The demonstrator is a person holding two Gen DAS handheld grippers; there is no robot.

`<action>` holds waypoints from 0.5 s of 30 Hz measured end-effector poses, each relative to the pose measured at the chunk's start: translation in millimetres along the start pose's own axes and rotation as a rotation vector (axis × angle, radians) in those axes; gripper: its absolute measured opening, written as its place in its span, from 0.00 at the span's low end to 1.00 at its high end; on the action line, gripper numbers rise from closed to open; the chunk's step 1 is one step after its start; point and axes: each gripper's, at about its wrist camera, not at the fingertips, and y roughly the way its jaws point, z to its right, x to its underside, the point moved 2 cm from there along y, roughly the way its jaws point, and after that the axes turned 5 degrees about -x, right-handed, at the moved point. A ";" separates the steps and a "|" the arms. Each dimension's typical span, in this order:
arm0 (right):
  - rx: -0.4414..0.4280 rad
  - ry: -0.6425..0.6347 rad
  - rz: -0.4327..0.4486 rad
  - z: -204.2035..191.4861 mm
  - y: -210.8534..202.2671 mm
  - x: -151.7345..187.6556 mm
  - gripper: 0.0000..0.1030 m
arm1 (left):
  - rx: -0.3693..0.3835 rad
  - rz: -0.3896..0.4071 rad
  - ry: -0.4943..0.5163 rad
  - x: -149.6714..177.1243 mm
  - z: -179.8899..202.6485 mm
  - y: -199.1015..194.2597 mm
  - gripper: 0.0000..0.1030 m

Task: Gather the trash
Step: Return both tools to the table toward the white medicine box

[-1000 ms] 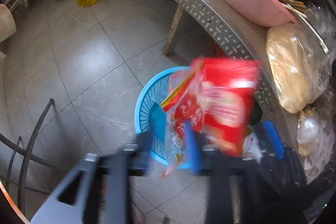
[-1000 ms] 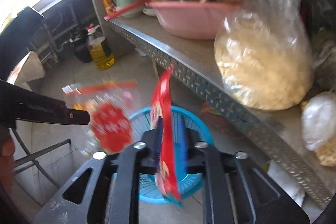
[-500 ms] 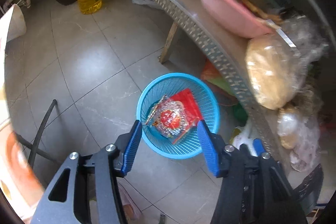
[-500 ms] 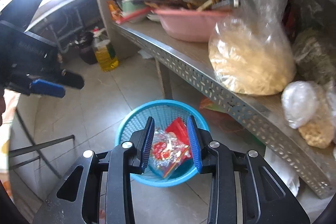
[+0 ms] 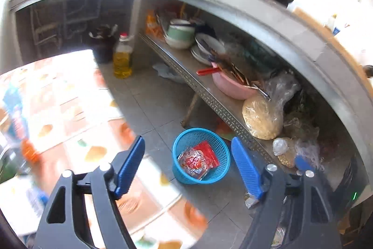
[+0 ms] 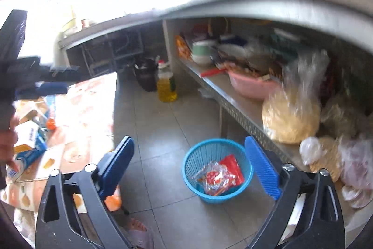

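Both my grippers, left [image 5: 187, 166] and right [image 6: 189, 165], hung released and empty; two wrappers [image 6: 218, 175] lay inside blue basket [image 6: 247, 175], table [image 6: 79, 113] clutter possibly left.

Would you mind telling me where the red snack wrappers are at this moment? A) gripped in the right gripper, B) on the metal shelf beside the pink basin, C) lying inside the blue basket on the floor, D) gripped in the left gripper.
C: the red snack wrappers lie inside the blue basket on the floor, while the left gripper and right gripper are both open and empty.
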 end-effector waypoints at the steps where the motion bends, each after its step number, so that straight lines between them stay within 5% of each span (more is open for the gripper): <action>1: 0.002 -0.016 0.014 -7.9 -6.7 -3.2 0.92 | 0.000 0.002 -0.002 6.0 -5.0 -9.5 0.78; 4: 0.012 -0.062 0.034 -32.5 -20.8 -13.2 0.92 | -0.006 0.007 -0.014 33.6 -27.5 -44.3 0.92; 9: 0.040 -0.153 0.029 -84.0 -31.6 -23.7 0.92 | -0.023 0.035 -0.088 73.5 -70.6 -90.1 0.94; 15: -0.032 -0.332 0.023 -156.3 -33.7 -19.1 0.92 | -0.107 0.073 -0.199 133.9 -126.9 -139.8 0.94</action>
